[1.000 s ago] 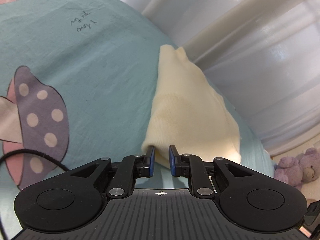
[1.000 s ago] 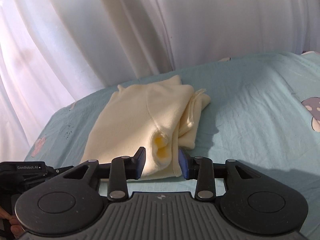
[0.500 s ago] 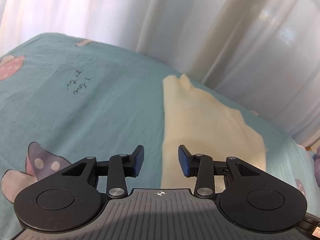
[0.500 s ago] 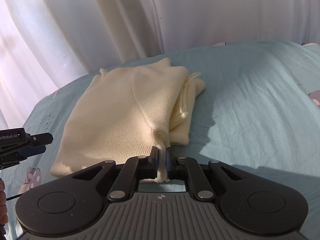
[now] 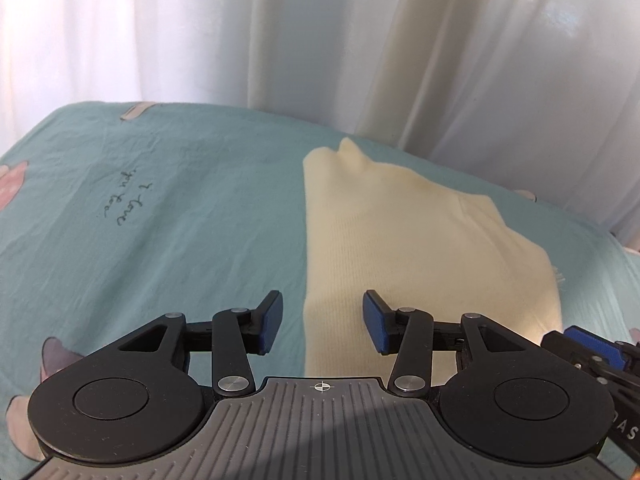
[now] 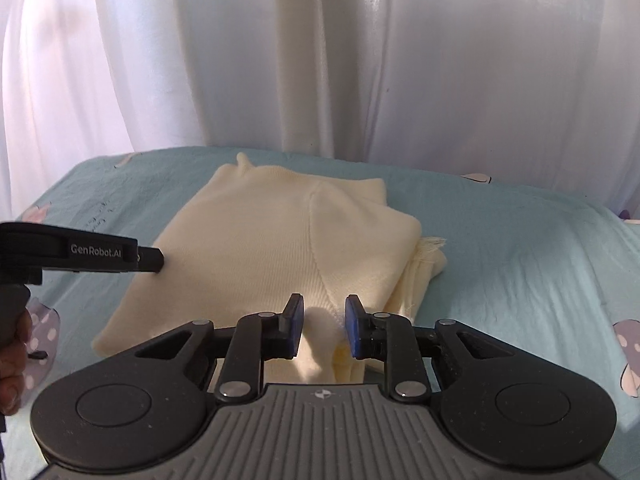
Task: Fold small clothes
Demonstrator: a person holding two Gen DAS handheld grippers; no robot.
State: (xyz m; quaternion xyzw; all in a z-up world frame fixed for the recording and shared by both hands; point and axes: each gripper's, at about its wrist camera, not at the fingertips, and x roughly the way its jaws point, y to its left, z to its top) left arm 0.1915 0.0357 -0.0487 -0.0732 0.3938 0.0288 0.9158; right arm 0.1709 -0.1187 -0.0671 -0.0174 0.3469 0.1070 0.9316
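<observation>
A cream knit garment [image 5: 420, 248] lies folded in a flat stack on the teal bedsheet [image 5: 160, 220]; it also shows in the right wrist view [image 6: 280, 240]. My left gripper [image 5: 322, 322] is open and empty, above the garment's near left edge. My right gripper [image 6: 323, 326] is open over the garment's near edge, with cloth lying between the jaws but not pinched. The left gripper shows from the side in the right wrist view [image 6: 148, 260]. The right gripper's tip shows in the left wrist view [image 5: 592, 344].
White curtains [image 6: 360, 60] hang right behind the bed's far edge. The sheet has mushroom prints [image 6: 628, 344] and handwriting print [image 5: 126, 204]. A person's hand [image 6: 12, 360] holds the left gripper at the left edge.
My left gripper let go of the garment's corner, opened and lifted back. My right gripper closed on the near edge half a second ago and has now opened. The garment lies flatter.
</observation>
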